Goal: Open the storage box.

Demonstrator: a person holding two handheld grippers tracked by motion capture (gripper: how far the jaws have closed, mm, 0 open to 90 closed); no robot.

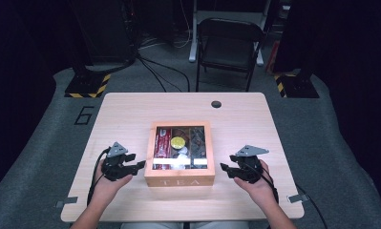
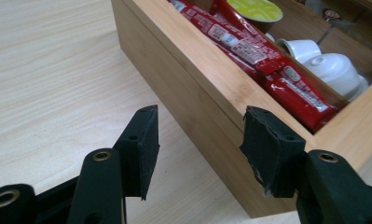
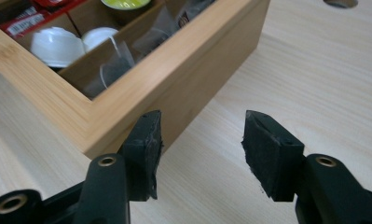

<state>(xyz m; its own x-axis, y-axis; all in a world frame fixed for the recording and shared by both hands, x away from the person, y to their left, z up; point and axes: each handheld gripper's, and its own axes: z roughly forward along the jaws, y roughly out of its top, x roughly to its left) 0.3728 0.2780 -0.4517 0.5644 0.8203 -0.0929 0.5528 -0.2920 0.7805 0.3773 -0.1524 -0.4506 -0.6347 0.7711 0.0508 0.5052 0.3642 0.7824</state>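
A wooden box [image 1: 180,180] marked TEA stands in the middle of the table [image 1: 131,114]. Its compartments hold red sachets [image 1: 162,141], a yellow-lidded capsule [image 1: 177,142], white capsules [image 1: 181,153] and dark tea bags [image 1: 197,140]. My left gripper [image 1: 139,165] rests open just left of the box's near left corner, and its jaws frame the box's side wall [image 2: 188,70] with the red sachets [image 2: 249,46] beyond. Open as well, my right gripper [image 1: 225,168] sits off the near right corner. The left jaw of this right gripper [image 3: 203,115] is close to the box wall [image 3: 193,70].
A round cable hole [image 1: 216,104] lies at the table's far edge. Behind the table stand a black folding chair [image 1: 228,45], cables on the floor and stand bases with yellow-black tape [image 1: 88,86]. Bare tabletop lies on both sides of the box.
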